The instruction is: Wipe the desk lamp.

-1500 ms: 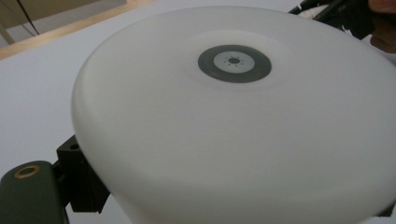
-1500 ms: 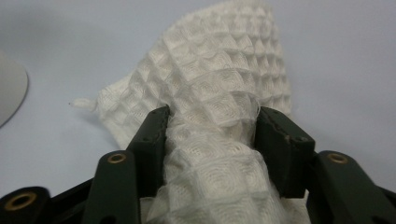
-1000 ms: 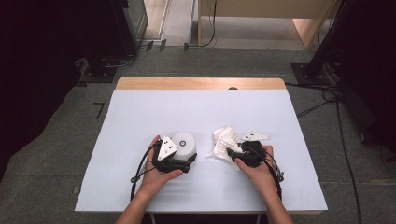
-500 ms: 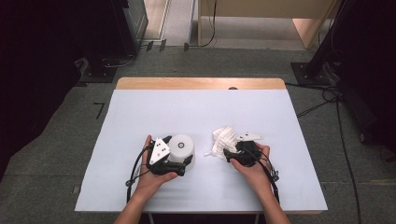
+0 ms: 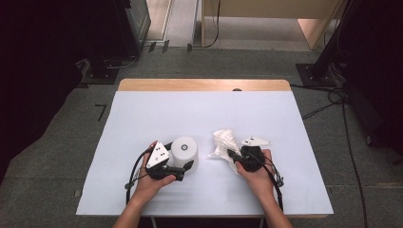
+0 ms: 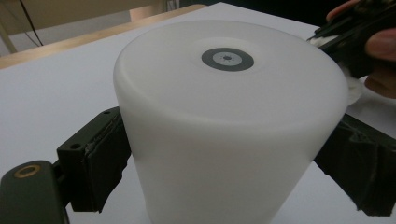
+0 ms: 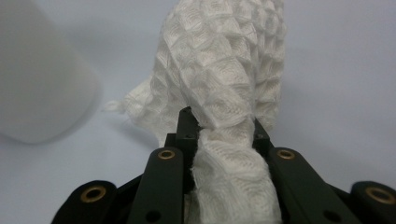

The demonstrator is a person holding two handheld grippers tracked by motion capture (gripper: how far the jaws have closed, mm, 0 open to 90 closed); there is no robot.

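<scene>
Seen from above, a person works at a bench (image 5: 142, 114) covered in pale blue-white, holding a set of tongs in each hand.

The right tongs (image 5: 234, 156) have just been closing, and a white waffle-weave cloth (image 5: 225, 142) sits between the jaws. In the right gripper view the cloth (image 7: 224, 84) is bunched and pinched between the two black jaws, its free end rising in a crumpled peak beyond them. A second ago the jaws stood wider around the same cloth; now they press on it, so the grip looks made. The cloth lies right of the bench's middle, its lower folds on the surface.

The left tongs (image 5: 183, 167) clamp a white, upside-down plastic cup (image 5: 184, 151) that stands on the bench left of centre, just beside the cloth but apart from it. In the left gripper view the cup (image 6: 224, 121) is held on both sides by the dark pads, with a small grey ring mark on its flat top. It has barely shifted over the last second.

With the cup steadied and the cloth gripped, the likely next step is bringing the cloth to the cup to wipe it.
</scene>
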